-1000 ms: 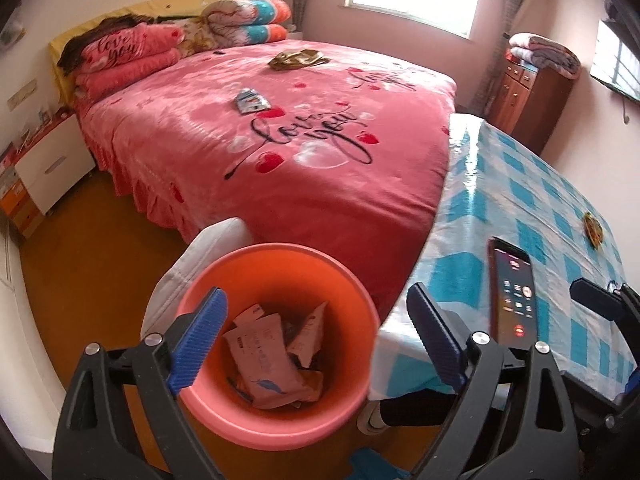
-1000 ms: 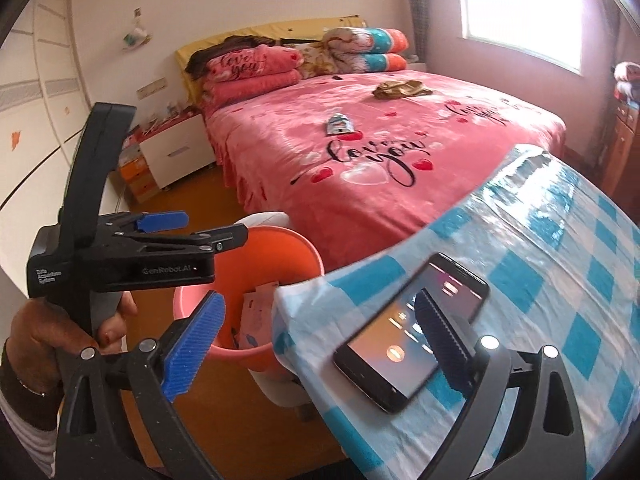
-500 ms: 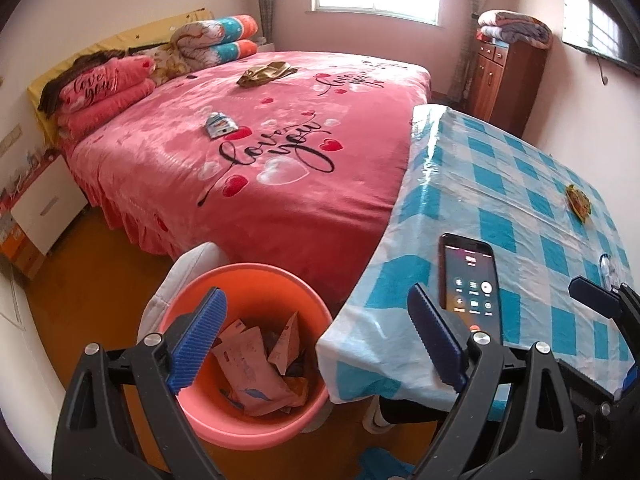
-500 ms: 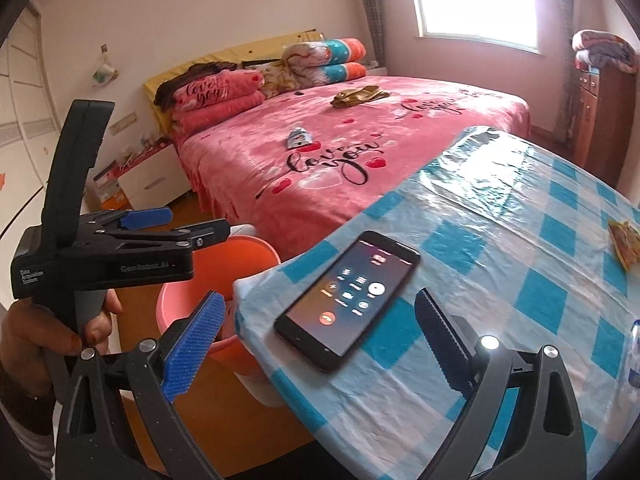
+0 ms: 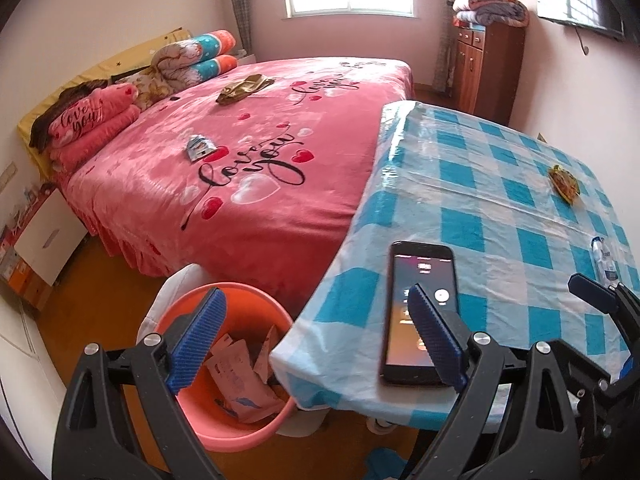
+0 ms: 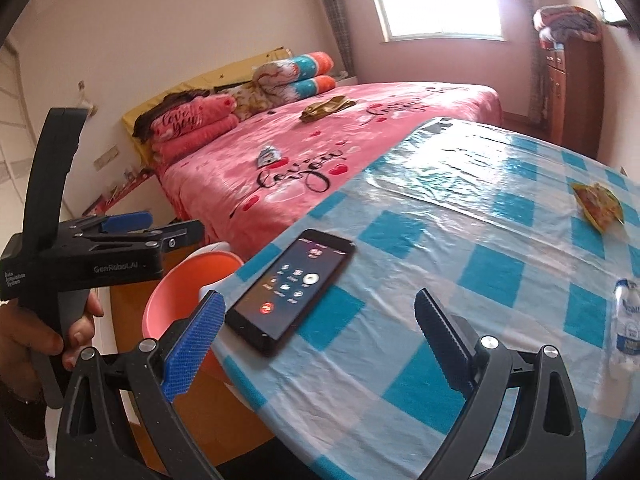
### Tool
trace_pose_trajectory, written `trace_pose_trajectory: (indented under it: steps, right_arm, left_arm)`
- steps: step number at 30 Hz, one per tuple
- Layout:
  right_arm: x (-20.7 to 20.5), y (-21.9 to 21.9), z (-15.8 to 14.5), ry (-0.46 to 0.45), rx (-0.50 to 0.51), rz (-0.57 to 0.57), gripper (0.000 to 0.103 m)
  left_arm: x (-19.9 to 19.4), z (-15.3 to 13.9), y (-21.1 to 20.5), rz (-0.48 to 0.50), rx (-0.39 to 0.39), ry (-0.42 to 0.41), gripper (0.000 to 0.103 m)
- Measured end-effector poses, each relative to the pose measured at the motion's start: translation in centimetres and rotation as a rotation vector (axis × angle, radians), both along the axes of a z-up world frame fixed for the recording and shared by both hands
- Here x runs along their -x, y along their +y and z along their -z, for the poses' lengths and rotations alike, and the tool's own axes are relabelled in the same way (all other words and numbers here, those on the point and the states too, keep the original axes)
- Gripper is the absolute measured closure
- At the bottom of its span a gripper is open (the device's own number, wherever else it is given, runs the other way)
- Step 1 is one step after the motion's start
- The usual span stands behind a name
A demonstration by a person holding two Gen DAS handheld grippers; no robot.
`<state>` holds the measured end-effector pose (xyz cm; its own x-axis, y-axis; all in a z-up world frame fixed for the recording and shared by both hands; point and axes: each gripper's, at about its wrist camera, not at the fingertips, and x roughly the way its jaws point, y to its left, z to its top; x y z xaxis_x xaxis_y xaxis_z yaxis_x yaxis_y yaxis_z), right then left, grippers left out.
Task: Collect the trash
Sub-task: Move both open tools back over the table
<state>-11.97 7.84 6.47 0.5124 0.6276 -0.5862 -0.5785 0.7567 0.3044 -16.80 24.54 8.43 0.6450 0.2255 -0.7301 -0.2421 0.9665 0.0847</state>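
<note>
Both my grippers were empty, the left gripper (image 5: 316, 336) and the right gripper (image 6: 320, 344) each with jaws wide apart, so either could take the next piece. Nearest, on the floor at the desk's left corner, stood the orange bin (image 5: 256, 438), already holding crumpled wrappers (image 5: 244, 380); I judged it sat there to be within a short drop of both desk and bed. A phone (image 6: 290, 288) lay lit on the near edge of the checked desk (image 6: 492, 264); it was no trash, so I kept my jaws clear of it. Farther right on the desk lay a crushed plastic bottle (image 6: 626, 324), close to my right jaws, and beyond it a yellow snack wrapper (image 6: 598, 206). Farther still, on the pink bed (image 5: 256, 208), a small silver-blue packet (image 5: 199, 147) lay in the middle, and a gold wrapper (image 5: 242, 88) lay near the pillows. I took the bottle as the likeliest next pick.
</note>
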Motion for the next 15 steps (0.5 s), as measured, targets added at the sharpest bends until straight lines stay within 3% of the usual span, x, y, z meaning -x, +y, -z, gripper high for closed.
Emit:
trace_pose_trajectory:
  steps: [15]
  right_arm:
    - [-1.8, -7.1, 1.4, 0.054, -0.097, 0.118, 0.007]
  left_arm:
    - [-2.8, -0.1, -6.5, 0.097, -0.070, 0.034, 0.010]
